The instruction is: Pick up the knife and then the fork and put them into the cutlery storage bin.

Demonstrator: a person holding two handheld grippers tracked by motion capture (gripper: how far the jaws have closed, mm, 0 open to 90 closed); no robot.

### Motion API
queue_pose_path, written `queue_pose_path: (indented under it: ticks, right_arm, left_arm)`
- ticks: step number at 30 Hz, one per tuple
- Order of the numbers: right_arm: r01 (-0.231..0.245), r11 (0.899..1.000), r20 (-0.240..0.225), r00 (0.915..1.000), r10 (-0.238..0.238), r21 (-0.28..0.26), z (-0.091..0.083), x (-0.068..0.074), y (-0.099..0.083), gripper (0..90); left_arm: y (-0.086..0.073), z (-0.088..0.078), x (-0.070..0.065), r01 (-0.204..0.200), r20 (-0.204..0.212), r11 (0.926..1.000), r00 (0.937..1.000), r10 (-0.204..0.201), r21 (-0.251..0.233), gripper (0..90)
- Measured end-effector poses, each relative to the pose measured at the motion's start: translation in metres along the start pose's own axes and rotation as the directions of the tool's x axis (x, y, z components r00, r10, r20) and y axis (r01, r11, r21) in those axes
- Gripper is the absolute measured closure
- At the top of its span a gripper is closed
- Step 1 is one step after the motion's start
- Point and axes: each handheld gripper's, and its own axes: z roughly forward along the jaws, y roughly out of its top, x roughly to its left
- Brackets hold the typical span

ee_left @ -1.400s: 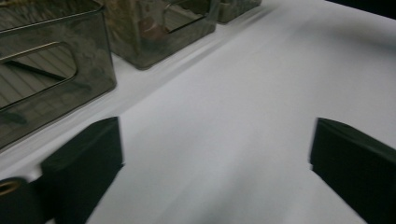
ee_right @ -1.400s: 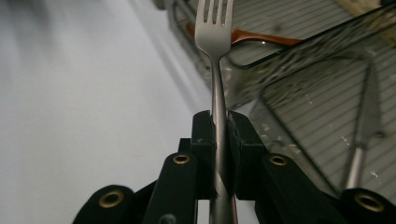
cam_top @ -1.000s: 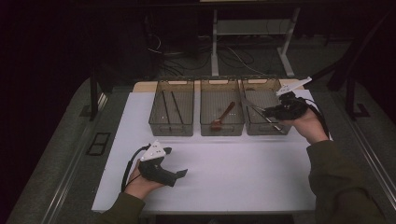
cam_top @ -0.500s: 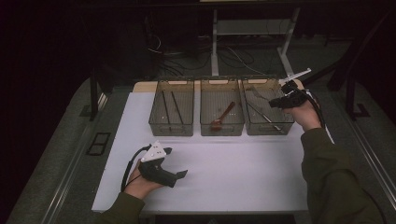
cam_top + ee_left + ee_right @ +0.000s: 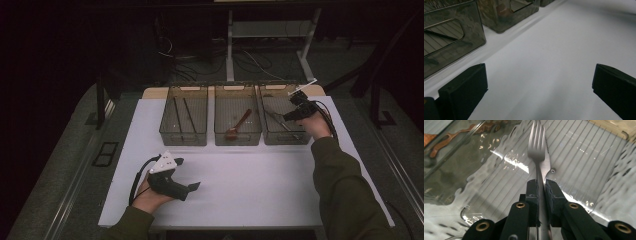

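Observation:
My right gripper (image 5: 541, 187) is shut on the handle of a metal fork (image 5: 536, 142), its tines pointing ahead over the ribbed floor of the right clear bin (image 5: 295, 137). In the high view the right gripper (image 5: 287, 119) reaches into that bin from the right, carrying the fork (image 5: 274, 119). A knife (image 5: 548, 167) lies under the fork on the bin floor. My left gripper (image 5: 187, 174) rests on the white table near the front left. Its jaws stand wide apart over bare table, nothing between them (image 5: 539, 85).
Three clear bins stand in a row at the back of the white table (image 5: 250, 190). The left bin (image 5: 170, 134) holds dark chopsticks (image 5: 181, 114); the middle bin (image 5: 220, 135) holds a wooden spoon (image 5: 239, 124). Cables and a table frame lie on the dark floor beyond.
My right gripper has shifted back over the right bin and sunk lower into it, with the fork still in its grip. The left hand has stayed where it was.

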Motion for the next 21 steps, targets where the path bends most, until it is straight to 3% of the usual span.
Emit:
queue_pose_path:
  ticks: [11,15,17,21]
  right_arm:
    - [-0.045,0.993,-0.055,0.9977,0.039,-0.110,-0.014,-0.002,-0.001,53.1]
    - [-0.057,0.988,-0.071,0.9964,0.047,-0.146,-0.024,-0.003,-0.004,48.3]
    - [-0.050,0.983,-0.052,0.9978,0.042,-0.178,-0.029,-0.002,-0.007,43.8]
    - [-0.060,0.970,-0.068,0.9966,0.045,-0.238,-0.039,0.000,-0.013,38.1]
  left_arm:
    - [0.000,-0.001,0.001,0.004,0.000,1.0000,1.0000,-0.004,0.000,0.0]
    - [0.000,-0.001,0.000,0.003,0.001,1.0000,1.0000,-0.003,0.000,0.0]
    - [0.000,0.000,0.001,0.006,0.001,1.0000,1.0000,-0.006,-0.001,0.0]
    - [-0.001,0.000,0.001,0.011,0.002,0.9999,0.9999,-0.011,-0.003,0.0]
